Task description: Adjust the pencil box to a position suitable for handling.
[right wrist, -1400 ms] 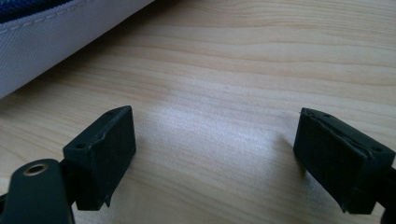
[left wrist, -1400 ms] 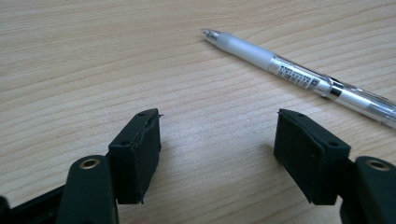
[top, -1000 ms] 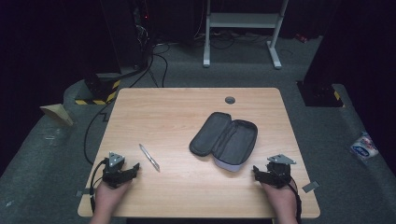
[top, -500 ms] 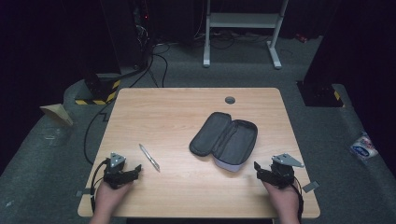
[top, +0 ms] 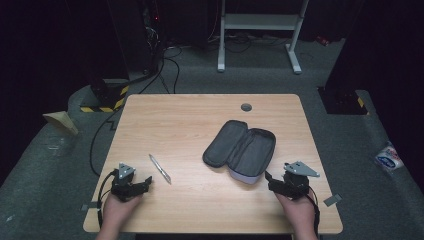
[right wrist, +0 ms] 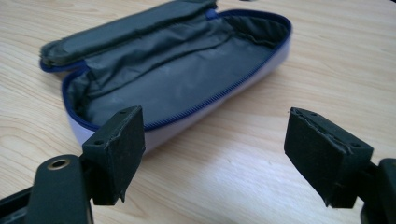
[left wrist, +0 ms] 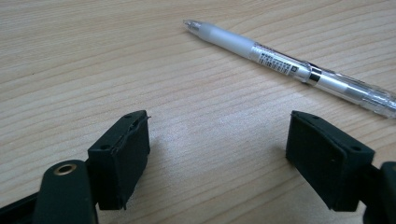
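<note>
We are holding the left gripper (left wrist: 217,154) wide-jawed beside the pen (left wrist: 289,67) near the desk's (top: 190,125) front edge; the right gripper (right wrist: 233,154), jaws wide, is facing the open pencil case (right wrist: 173,70).

Both hands low at the near edge: left gripper (top: 145,181) spread wide, holding nothing; right gripper (top: 269,178) spread wide too, nothing between its jaws.

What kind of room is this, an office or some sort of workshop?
Probably a lab or recording space, not an ordinary office. A lone wooden table stands on grey carpet in a dark room, black cables trail across the floor, and a white metal stand sits behind.
</note>
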Motion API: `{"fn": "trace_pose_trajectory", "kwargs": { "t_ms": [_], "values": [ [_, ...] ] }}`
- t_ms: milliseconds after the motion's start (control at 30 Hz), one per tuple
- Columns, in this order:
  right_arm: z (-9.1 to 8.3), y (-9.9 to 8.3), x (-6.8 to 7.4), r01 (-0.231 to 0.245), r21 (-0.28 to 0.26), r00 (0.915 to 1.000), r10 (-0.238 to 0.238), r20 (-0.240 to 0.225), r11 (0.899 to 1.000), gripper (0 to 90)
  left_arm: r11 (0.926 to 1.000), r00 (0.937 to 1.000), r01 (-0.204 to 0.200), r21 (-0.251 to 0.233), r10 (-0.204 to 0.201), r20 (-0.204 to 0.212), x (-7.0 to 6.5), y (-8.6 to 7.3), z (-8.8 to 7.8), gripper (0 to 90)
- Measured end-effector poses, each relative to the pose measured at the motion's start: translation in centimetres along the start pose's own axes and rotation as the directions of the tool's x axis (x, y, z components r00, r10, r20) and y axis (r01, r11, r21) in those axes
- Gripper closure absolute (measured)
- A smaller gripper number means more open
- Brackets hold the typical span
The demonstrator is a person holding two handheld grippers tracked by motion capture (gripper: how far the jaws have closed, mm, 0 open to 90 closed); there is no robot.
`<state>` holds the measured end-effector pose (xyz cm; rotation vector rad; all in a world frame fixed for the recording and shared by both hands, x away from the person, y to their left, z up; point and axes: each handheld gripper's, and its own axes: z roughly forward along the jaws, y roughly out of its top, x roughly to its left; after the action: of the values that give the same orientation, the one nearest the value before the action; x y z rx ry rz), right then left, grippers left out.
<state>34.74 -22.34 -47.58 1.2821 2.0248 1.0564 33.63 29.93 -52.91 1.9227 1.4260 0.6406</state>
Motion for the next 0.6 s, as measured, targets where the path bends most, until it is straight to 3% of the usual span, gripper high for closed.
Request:
{"fn": "trace_pose_trajectory", "kwargs": {
  "t_ms": [367, 600],
  "values": [
    [1.2, 1.8, 1.8, 0.035, -0.018, 0.998, -0.036, -0.051, 0.999, 21.7, 1.0, 1.0, -0.004, 0.001, 0.004, 0.002, 0.0, 0.0, 0.0, 21.2],
    [2.0, 2.1, 3.5, 0.062, -0.021, 0.9894, -0.064, -0.131, 0.998, 27.5, 1.0, 1.0, -0.006, 0.002, 0.006, 0.007, -0.1, 0.1, 0.1, 21.1]
  ]
}}
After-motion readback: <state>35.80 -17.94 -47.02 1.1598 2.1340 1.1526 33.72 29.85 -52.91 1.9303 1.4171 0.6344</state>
